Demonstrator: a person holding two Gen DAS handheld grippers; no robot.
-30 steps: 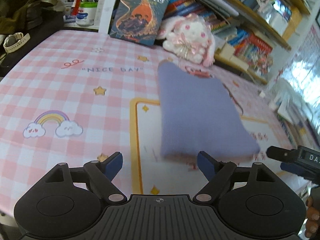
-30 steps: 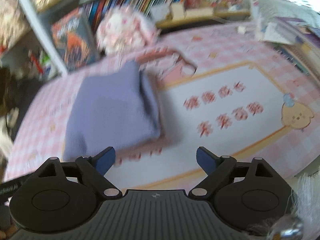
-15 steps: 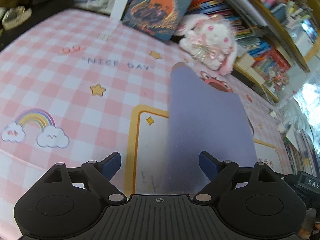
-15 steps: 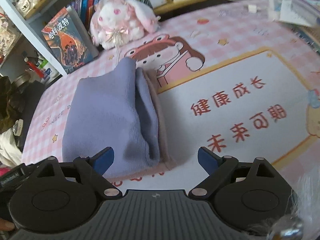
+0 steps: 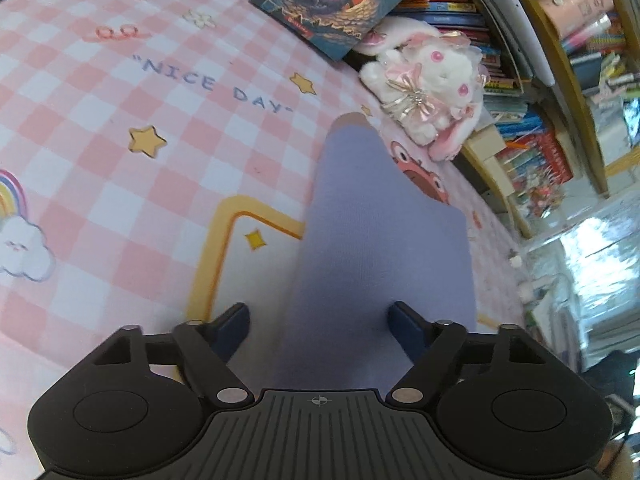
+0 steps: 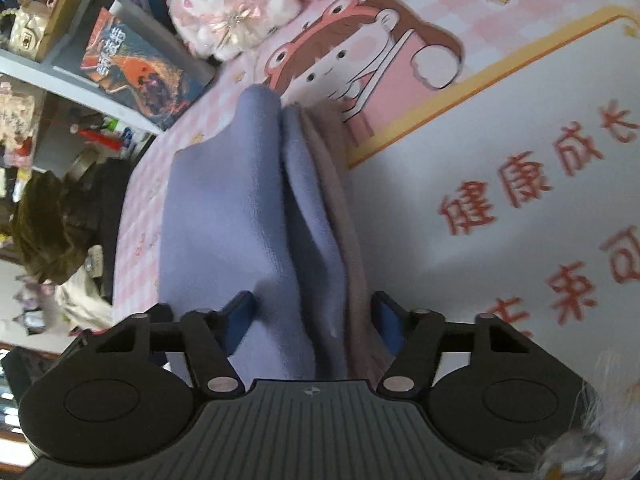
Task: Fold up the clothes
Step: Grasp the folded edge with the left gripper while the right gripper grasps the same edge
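In the left wrist view, a folded lavender garment (image 5: 384, 248) is seen lying on a pink checked mat (image 5: 120, 168), its near end reaching down between the blue fingertips of the left gripper (image 5: 320, 320). The jaws are being closed around that near end; a gap is visible between the left blue pad and the cloth, so the cloth is not yet pinched there, while contact at the other pad cannot be made out with certainty. A white plush rabbit (image 5: 432, 92) is set beyond the garment's far end, beside a leaning book (image 5: 340, 4), with a crowded bookshelf (image 5: 552, 128) behind.

In the right wrist view, the same garment (image 6: 224, 216) is shown from its other side, where stacked folded layers and a pinkish lining edge are exposed. Its near edge is placed between the fingertips of the right gripper (image 6: 314, 316), whose jaws are likewise being closed; the left pad appears just to meet the fabric, the right pad lies beside the lining edge, and a firm grip cannot be confirmed. A white panel with red characters (image 6: 520, 200) is printed on the mat to the garment's right.
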